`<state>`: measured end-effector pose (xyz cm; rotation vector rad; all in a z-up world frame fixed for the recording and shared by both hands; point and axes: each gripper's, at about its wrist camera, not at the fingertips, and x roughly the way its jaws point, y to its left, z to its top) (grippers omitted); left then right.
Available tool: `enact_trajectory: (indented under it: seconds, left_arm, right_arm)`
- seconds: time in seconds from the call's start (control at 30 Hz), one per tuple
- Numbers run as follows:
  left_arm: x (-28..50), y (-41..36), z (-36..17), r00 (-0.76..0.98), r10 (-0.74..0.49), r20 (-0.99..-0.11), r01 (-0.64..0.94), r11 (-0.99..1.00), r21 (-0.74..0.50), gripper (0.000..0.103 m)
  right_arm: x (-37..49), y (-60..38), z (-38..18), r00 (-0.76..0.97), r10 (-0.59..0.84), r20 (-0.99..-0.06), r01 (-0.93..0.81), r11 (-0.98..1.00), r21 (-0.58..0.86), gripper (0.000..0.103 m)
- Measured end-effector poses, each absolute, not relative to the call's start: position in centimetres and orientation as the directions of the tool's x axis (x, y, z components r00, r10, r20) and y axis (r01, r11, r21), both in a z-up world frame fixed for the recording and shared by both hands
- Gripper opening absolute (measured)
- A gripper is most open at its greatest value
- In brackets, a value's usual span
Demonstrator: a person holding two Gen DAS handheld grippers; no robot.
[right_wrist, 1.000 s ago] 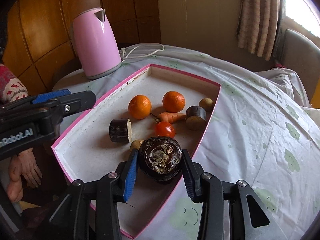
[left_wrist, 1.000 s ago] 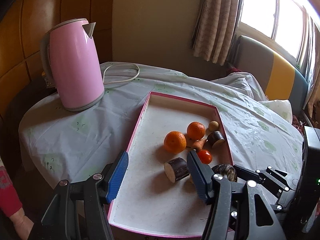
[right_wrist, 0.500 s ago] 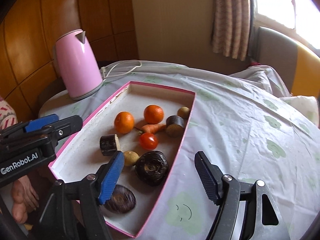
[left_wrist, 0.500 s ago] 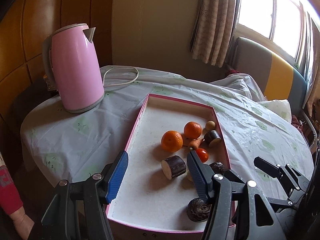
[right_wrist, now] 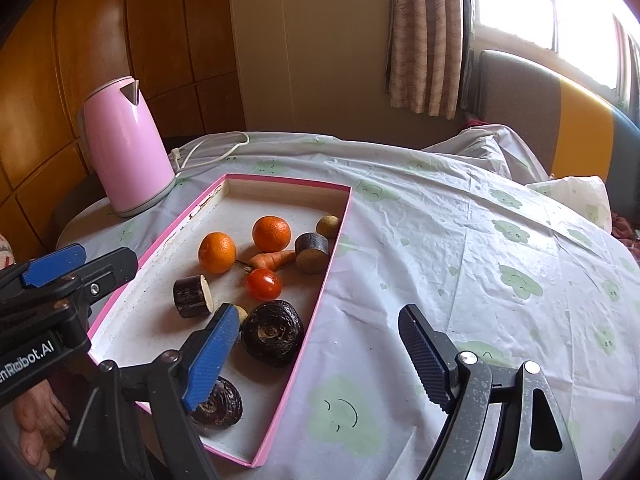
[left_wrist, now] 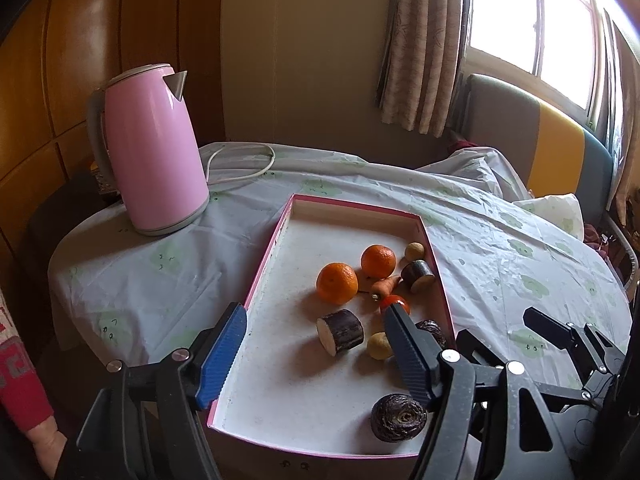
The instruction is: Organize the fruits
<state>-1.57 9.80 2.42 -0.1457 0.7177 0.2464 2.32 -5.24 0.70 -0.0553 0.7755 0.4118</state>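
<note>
Fingers of the right gripper stood apart and were opening further, with nothing pressed between them; only tablecloth and the tray's pink rim lay in the gap. The left gripper was likewise widening over the tray floor, empty. Just beyond the right gripper's blue finger rested a dark, wrinkled round fruit, free of both pads, inside the shallow pink-edged white cardboard tray. Two oranges, a small red tomato, a carrot and dark-skinned cut stubs lay farther in. A pink electric kettle stood behind on the patterned tablecloth. This step appeared to be a release; the next move would call for choosing and aligning on another item.
</note>
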Motion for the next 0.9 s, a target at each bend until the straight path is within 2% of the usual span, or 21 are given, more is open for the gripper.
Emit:
enact_trajectory:
  seconds: [0.47,0.9]
  left_arm:
    - [-1.98,9.44,2.56,0.73,0.226,-0.645,-0.314,0.949,-0.023,0.073]
    - [-2.17,9.06,2.68,0.734,0.227,-0.639,-0.306,0.952,-0.013,0.073]
  right_arm:
    - [1.97,-5.37,0.88,0.65,0.337,-0.681,-0.376,0.921,0.098,0.085]
    - [1.8,-5.58,0.96,0.654,0.334,-0.679,-0.369,0.924,0.099,0.086]
